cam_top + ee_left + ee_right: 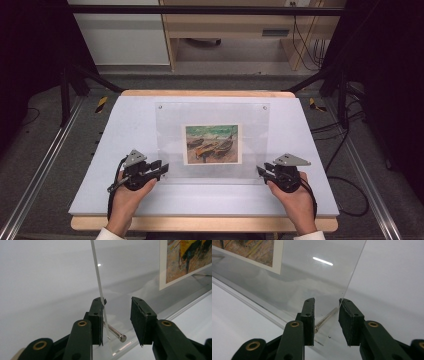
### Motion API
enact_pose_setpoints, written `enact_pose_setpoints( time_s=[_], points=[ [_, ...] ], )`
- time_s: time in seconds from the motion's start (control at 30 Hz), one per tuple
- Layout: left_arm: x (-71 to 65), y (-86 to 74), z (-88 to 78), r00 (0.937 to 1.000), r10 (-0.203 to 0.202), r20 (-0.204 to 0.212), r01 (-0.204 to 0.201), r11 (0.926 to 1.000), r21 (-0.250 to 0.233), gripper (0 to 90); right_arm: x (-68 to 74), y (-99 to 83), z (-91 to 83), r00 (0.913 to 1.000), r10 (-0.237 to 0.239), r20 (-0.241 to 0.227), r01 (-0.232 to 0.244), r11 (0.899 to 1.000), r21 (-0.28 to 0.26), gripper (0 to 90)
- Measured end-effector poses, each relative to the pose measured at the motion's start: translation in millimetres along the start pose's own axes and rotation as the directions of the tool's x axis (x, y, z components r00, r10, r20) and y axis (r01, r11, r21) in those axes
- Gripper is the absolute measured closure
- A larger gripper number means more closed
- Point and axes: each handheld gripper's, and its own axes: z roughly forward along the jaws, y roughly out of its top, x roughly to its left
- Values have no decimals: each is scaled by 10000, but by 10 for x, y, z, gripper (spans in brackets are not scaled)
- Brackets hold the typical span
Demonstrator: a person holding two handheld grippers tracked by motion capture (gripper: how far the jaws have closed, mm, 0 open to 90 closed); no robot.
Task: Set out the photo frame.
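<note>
The white table (125, 135) fills my workspace, and the clear acrylic frame (170, 125) with its boat picture (212, 144) lies flat on it, centred. My left gripper (163, 169) and right gripper (260, 171) sit at its 2 near corners, jaws partly spread around each edge and the steel standoff pin (115, 334), not clamped. If I close unevenly, 1 pad may skid off the slick edge and the panel could twist or drop

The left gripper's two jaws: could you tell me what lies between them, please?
In the left gripper view, the clear acrylic frame's side edge and a metal standoff pin lie between the left gripper's jaws.
</note>
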Motion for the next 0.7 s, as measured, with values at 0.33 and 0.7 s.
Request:
enact_pose_setpoints(
  time_s=[0.33, 0.7],
  points=[
    [-16, -14, -10, 9999, 137, -66, -137, 9999, 48, 629, 9, -15, -7, 9999, -109, 79, 109, 9999, 18, 675],
    [-32, -27, -19, 9996, 247, -98, -246, 9996, 106, 629, 21, -29, -18, 9998, -161, 75, 161, 9998, 77, 679]
  ],
)
